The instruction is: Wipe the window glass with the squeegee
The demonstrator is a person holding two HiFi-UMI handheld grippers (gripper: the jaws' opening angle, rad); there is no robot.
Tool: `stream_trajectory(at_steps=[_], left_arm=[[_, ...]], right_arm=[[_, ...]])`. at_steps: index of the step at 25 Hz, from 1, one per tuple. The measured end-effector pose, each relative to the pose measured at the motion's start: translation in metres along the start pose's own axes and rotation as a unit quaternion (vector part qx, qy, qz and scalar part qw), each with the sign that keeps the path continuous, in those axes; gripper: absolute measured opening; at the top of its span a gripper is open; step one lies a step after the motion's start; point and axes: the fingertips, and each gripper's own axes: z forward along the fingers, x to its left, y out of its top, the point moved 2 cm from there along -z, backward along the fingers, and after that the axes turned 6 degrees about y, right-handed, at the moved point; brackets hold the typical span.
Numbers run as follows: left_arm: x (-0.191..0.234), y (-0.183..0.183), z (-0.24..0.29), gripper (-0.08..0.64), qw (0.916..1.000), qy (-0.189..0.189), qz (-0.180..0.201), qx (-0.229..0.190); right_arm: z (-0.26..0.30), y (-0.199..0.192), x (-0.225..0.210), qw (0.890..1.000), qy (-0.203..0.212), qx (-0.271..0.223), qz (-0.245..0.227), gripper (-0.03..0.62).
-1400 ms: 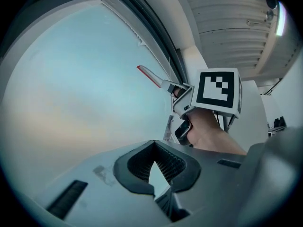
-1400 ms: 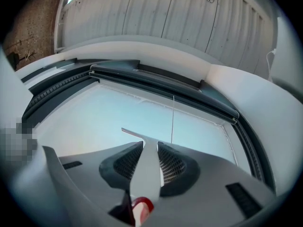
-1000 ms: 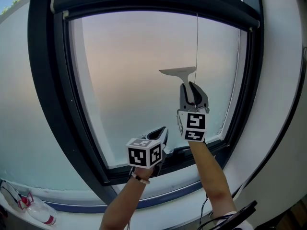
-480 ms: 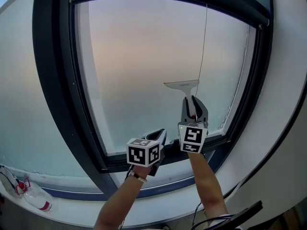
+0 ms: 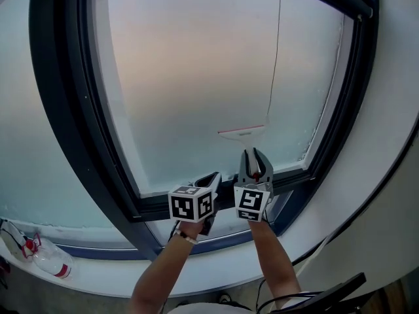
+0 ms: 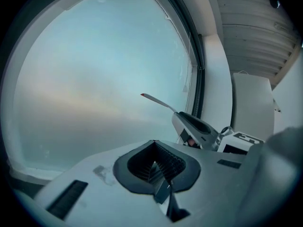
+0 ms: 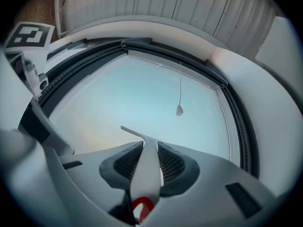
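The white squeegee [image 5: 242, 131] lies with its blade against the frosted window glass [image 5: 196, 77], low on the pane and right of centre. My right gripper [image 5: 254, 164] is shut on its handle just below the blade. In the right gripper view the handle [image 7: 146, 176] runs up between the jaws of my right gripper [image 7: 147, 150], with a red mark at its base. My left gripper [image 5: 211, 180] hovers beside it near the lower frame, shut with nothing in it. The left gripper view shows my left gripper [image 6: 154, 167] and, further right, the blade [image 6: 158, 100].
A dark frame [image 5: 157, 208] surrounds the pane. A thin blind cord [image 5: 275, 57] hangs in front of the glass above the squeegee, and its end [image 7: 179, 110] shows in the right gripper view. A red-and-white bottle [image 5: 46, 260] lies on the sill at the lower left.
My right gripper has drawn the squeegee down the glass from mid-pane to near the bottom frame. The left gripper has stayed by the lower frame.
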Motion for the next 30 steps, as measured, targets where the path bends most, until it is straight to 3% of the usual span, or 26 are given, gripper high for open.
stream_trajectory(at_steps=[13,30], left_arm=[[0.011,-0.059,0.023,0.0,0.9978,0.027,-0.037,0.047],[0.003,-0.092,0.047,-0.001,0.9943,0.054,-0.066,0.064]], right_arm=[[-0.041,-0.104,0.034,0.998,0.019,0.066,0.007,0.089],[-0.058,-0.16,0.051,0.991,0.06,0.117,0.009,0.089]])
